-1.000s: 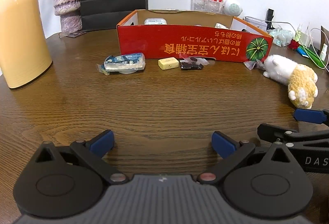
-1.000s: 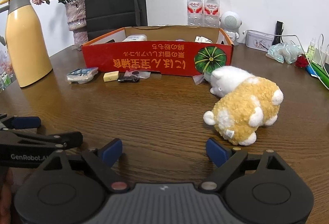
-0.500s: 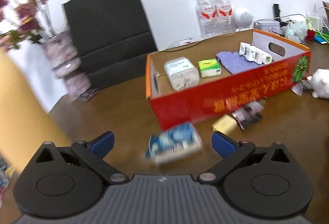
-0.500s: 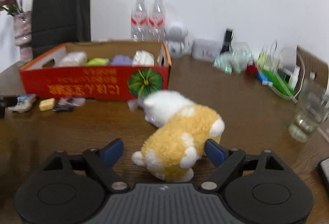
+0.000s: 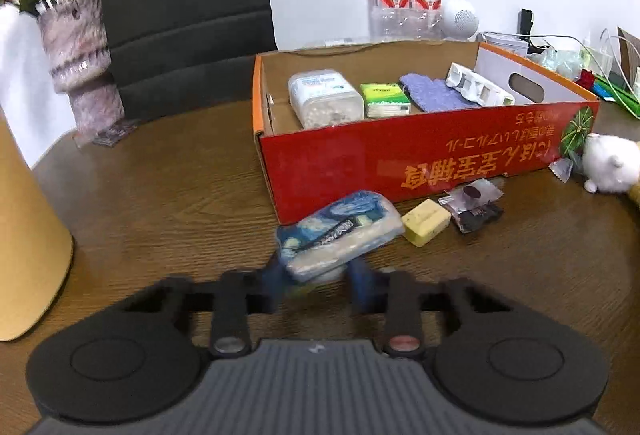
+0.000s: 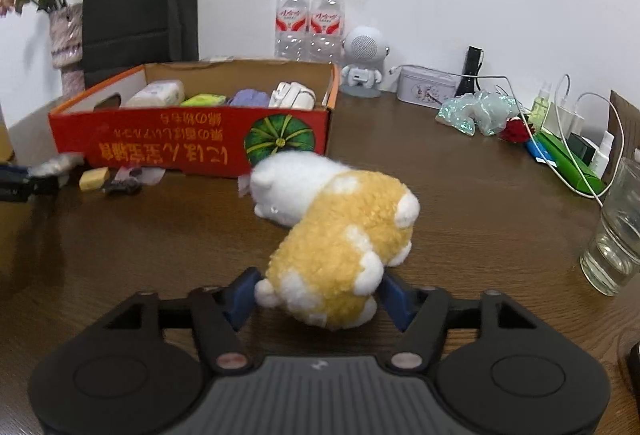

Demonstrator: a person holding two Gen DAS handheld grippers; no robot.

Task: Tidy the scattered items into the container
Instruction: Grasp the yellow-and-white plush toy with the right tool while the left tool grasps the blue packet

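L gripper [image 5: 316, 277] clamps blue packet [image 5: 340, 231]; R gripper [image 6: 320, 295] squeezes plush [image 6: 340, 231]; box [image 5: 420, 159] text Japanese, inverted.

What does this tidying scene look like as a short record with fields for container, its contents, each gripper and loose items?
container: red cardboard box, open top
contents: white plastic tub, green tissue packet, purple cloth, white tray
left gripper: closed on blue-and-white soft packet
right gripper: closed on yellow-and-white plush toy
loose items: yellow block, dark wrapper
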